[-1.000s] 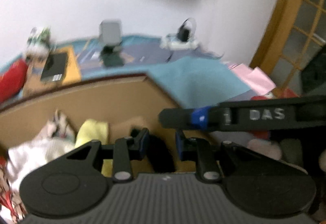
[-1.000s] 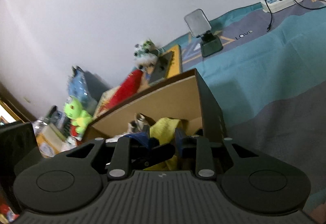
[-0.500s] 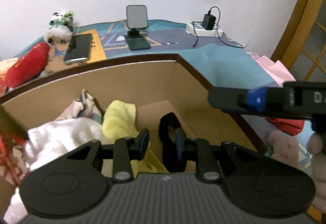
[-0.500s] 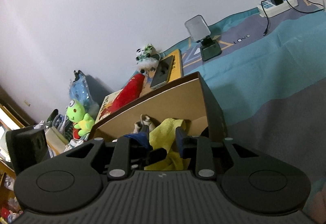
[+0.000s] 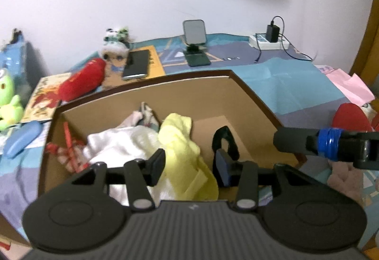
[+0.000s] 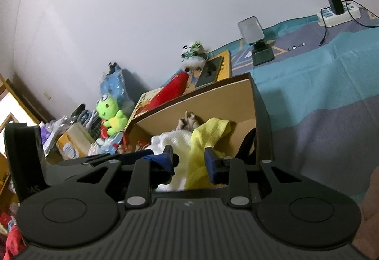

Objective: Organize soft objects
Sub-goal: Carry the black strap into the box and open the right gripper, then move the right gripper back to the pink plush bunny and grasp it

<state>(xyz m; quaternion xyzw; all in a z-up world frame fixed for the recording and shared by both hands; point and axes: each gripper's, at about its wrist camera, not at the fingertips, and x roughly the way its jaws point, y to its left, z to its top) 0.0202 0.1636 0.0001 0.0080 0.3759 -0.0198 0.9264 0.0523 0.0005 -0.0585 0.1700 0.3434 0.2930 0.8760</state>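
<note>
L gripper jaws opening, nothing pinched; yellow cloth lies below the gap, inside the cardboard box. R gripper also opening, a narrow gap, empty too. White towel and black strap in box as well. Risk: loose cloth snags a pad on pull-out and drags over the rim. Grippers sit close, could clash.

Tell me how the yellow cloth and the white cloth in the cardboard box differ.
The yellow cloth is bright yellow; the white cloth is plain white. The yellow cloth lies mid-box and drapes toward the camera, while the white cloth sits to its left, bunched and looking bulkier. Both are soft, crumpled, and inside the cardboard box.
</note>
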